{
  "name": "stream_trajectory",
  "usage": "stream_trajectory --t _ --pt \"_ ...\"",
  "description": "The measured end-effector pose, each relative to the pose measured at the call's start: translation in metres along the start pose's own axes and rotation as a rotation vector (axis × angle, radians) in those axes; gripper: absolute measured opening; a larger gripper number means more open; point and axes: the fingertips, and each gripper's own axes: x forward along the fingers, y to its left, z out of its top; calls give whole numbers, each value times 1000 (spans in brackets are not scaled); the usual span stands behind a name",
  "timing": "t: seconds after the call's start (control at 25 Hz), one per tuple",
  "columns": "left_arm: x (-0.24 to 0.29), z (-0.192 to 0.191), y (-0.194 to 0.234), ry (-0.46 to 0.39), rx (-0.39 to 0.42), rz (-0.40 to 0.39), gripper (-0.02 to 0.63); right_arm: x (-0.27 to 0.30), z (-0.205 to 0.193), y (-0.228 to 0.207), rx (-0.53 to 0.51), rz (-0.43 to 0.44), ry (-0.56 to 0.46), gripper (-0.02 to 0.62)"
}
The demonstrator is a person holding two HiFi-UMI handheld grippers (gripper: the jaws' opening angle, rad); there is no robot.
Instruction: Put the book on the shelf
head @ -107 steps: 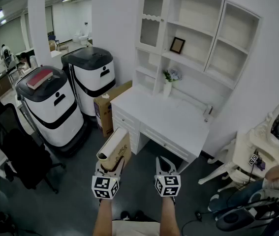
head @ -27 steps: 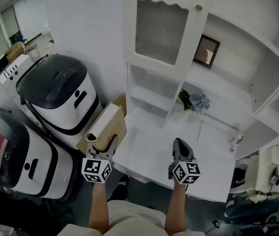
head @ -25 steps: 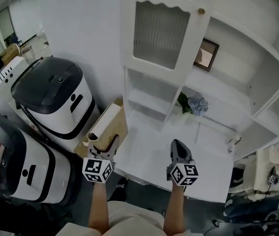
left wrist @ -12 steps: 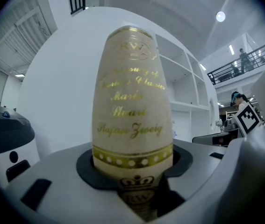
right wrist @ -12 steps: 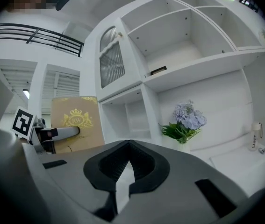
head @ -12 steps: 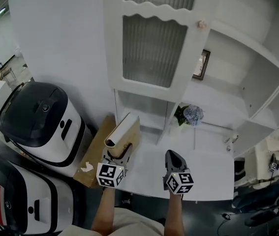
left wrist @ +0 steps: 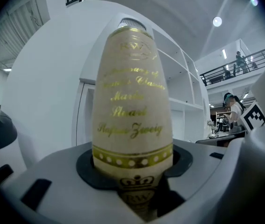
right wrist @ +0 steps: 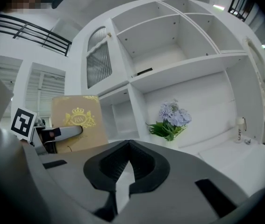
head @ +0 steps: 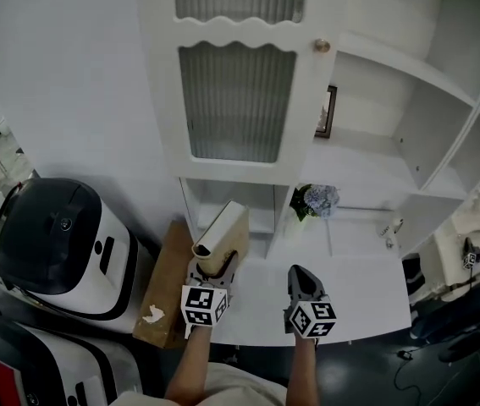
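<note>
Blue flowers (head: 317, 199) sit below a framed picture (head: 325, 112); a cardboard box (head: 162, 288) stands beside a black-topped machine (head: 57, 235).

Grey left gripper (head: 213, 262) and right gripper (head: 301, 271), each with a black-and-white marker cube (head: 204, 304); pale clothing (head: 240, 392) at six o'clock.

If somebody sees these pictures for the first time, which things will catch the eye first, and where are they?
First the tan book with gold lettering, gripped in the left claw in front of the white shelf unit. Next, the pale blue flowers on the desk top to its right, and the black-topped white machine on the floor at left.
</note>
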Motion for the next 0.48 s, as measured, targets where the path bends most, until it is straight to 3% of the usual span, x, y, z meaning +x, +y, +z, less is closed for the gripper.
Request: stream_trajectory --t 0.48 --pt "39 11 19 -5 -32 35 239 6 16 -9 -39 -63 -14 23"
